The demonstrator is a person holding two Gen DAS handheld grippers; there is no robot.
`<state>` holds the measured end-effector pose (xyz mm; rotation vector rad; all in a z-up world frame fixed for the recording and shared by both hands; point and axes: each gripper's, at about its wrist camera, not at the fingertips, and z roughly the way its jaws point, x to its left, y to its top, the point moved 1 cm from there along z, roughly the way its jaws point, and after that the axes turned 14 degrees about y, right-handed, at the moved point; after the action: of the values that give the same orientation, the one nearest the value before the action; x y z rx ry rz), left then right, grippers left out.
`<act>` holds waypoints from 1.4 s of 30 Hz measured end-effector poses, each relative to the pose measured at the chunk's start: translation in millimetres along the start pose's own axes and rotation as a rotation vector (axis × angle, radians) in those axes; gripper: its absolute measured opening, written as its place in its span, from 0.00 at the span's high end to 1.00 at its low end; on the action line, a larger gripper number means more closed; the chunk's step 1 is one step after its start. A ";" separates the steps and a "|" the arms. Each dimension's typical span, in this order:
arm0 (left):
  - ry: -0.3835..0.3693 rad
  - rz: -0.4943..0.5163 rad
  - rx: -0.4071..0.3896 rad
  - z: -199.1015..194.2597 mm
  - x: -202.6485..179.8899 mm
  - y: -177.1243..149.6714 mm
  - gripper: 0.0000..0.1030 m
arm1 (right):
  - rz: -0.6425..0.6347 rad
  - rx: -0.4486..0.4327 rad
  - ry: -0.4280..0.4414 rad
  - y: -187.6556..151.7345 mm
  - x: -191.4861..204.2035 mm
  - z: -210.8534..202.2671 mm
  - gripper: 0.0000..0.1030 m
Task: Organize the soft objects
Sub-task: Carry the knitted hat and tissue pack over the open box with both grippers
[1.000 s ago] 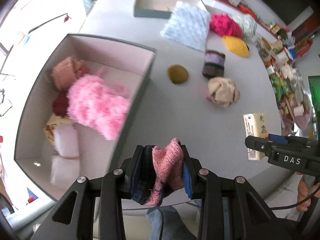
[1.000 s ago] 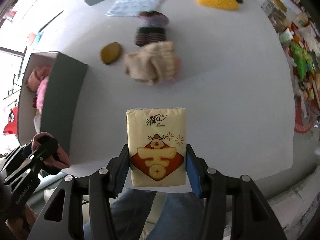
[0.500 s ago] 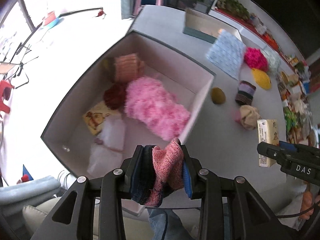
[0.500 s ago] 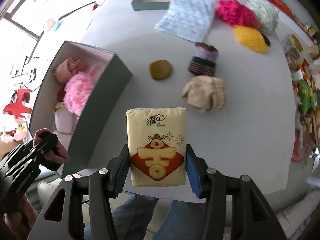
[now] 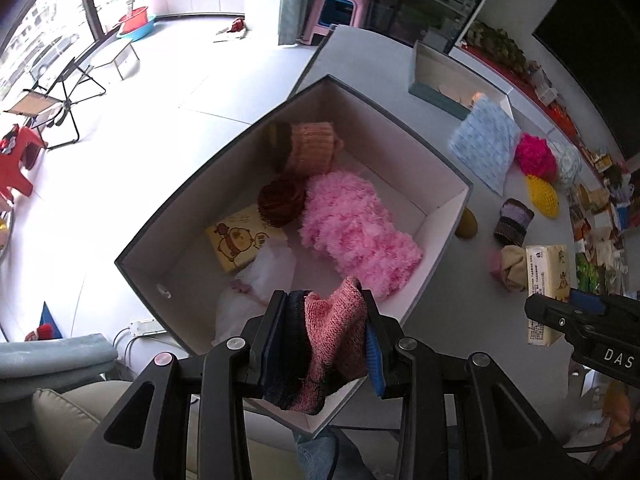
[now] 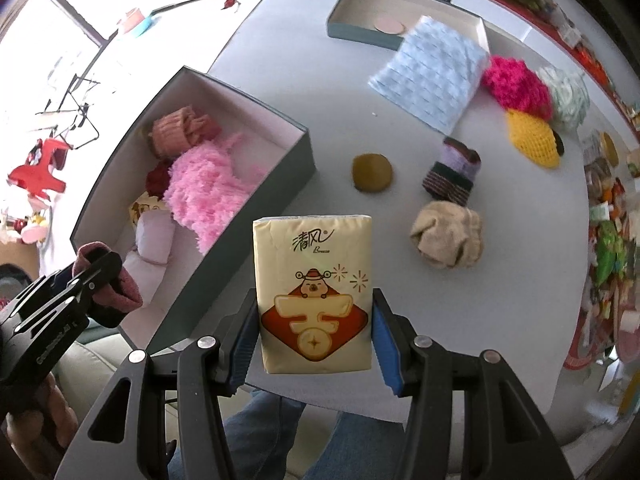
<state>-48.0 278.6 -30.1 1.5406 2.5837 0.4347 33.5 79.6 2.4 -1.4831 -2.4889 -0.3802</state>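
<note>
- We see the left gripper [image 5: 326, 336] clamped tight on a bunched pink and dark navy knitted cloth [image 5: 324, 344]; the cloth fills the narrow gap between the blue pads and bulges out above and below them; it hangs over the near corner of the open grey cardboard box with a pale lining [image 5: 444, 240].
- We see the right gripper [image 6: 314, 334] holding a cream-yellow tissue packet with a red and gold cartoon print [image 6: 314, 292] by its two long sides; the lower half sits between the pads, the upper half stands out past the fingertips; it is above the near edge of the round grey table [image 6: 280, 92], just beside the box's long outer wall.
- Inside the box we note a fluffy pink yarn bundle [image 5: 356, 232] in the middle; a rolled peach knit [image 5: 312, 148] at the far corner; a dark red ball [image 5: 280, 200] touching both.
- On the table beyond the box lie an olive-brown pad [image 6: 372, 172], a striped purple knit roll [image 6: 452, 172] and a crumpled beige cloth [image 6: 446, 236], well apart from either gripper.
</note>
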 end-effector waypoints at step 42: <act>0.047 -0.181 -0.023 4.5 60.3 21.3 0.64 | -0.229 0.049 0.026 54.7 85.3 21.8 0.46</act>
<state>-58.0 341.6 -24.6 1.2892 2.7122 0.4850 40.7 182.3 14.8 -1.1710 -2.6344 -0.3710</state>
